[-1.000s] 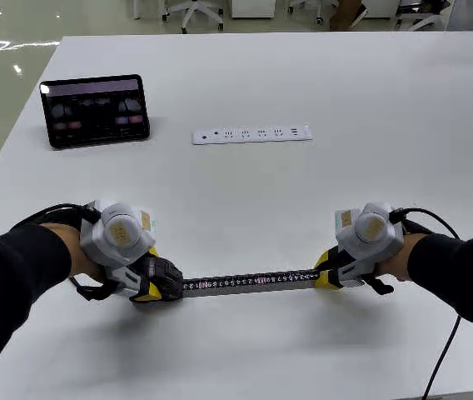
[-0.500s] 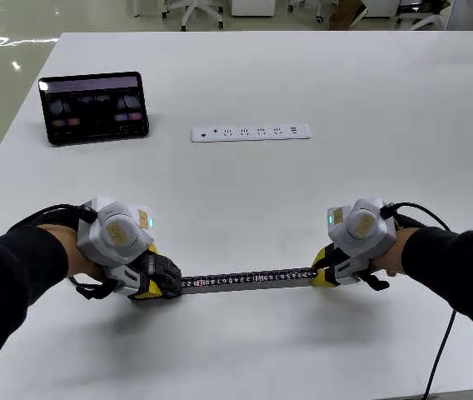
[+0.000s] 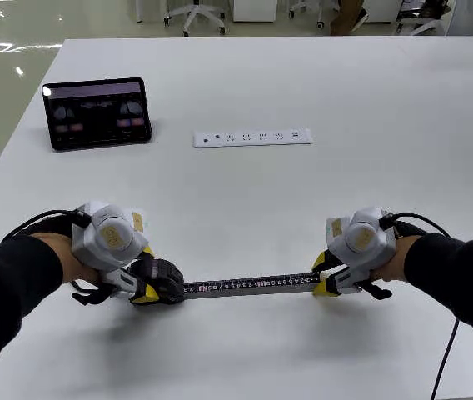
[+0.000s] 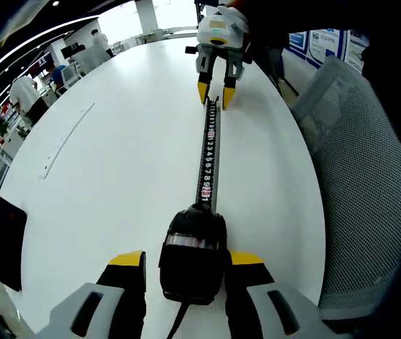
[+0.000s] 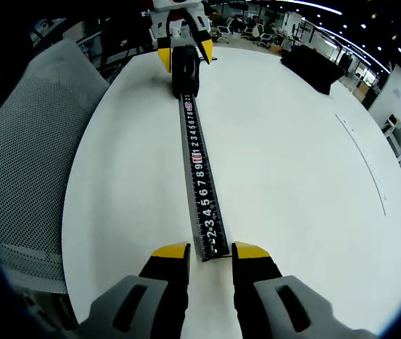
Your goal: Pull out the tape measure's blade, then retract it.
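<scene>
A black tape measure case rests on the white table at the near left, and my left gripper is shut on it. In the left gripper view the case sits between the yellow-tipped jaws. The numbered blade runs out to the right, low over the table. My right gripper is shut on the blade's end. In the right gripper view the blade ends between the yellow tips of my right gripper. The two grippers face each other along the blade.
A dark tablet stands at the far left, and a white power strip lies beyond the grippers. A grey mesh chair stands just off the table's near edge. Office chairs stand past the far edge.
My right gripper has crept slightly toward the left one, so the exposed blade looks a touch shorter. The left gripper and case hold their place. The head camera shifted a little.
</scene>
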The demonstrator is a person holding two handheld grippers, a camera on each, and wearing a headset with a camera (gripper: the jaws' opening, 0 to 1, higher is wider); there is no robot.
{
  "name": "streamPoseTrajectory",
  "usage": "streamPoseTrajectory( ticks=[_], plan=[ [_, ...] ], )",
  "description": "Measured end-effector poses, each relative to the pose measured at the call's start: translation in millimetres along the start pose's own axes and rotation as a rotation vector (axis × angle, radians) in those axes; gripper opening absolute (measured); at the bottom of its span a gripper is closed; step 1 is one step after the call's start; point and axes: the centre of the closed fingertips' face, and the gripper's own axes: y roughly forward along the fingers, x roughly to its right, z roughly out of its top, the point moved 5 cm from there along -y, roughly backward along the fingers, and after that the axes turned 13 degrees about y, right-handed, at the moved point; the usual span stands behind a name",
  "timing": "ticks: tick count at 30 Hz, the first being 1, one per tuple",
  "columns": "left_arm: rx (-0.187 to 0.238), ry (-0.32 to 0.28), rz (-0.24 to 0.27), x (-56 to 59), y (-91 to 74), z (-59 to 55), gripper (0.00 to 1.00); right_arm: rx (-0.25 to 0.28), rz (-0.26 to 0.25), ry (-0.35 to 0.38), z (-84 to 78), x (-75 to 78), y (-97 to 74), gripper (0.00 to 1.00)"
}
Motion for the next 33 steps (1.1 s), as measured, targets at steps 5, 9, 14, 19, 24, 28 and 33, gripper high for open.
streamPoseTrajectory(
  ticks=[5,9,14,19,24,28,33],
  plan=[
    [0.065,-0.129,0.065,-4.6,-8.6,-5.1,0.59,0.032,-0.013,0.029,3.6,-1.2,-7.3,0.22],
    [0.094,-0.18,0.104,-4.0,-16.0,-9.9,0.66,0.042,-0.024,0.063,1.4,-1.0,-12.0,0.27],
    [0.204,-0.369,0.14,-6.3,-27.1,-14.5,0.79,0.084,-0.055,0.116,-1.6,0.4,-19.9,0.32],
    [0.237,-0.446,0.197,-4.9,-35.6,-25.5,0.88,0.13,-0.095,0.176,-5.9,-0.2,-29.2,0.38],
    [0.258,-0.496,0.234,3.0,-41.8,-33.3,1.0,0.173,-0.117,0.224,-15.7,-6.8,-37.5,0.45],
    [0.276,-0.512,0.248,10.7,-45.2,-36.6,1.0,0.202,-0.124,0.264,-26.3,-13.5,-41.8,0.47],
    [0.301,-0.528,0.284,18.9,-50.0,-43.4,1.0,0.237,-0.15,0.324,-35.2,-19.5,-49.0,0.6]
  ],
)
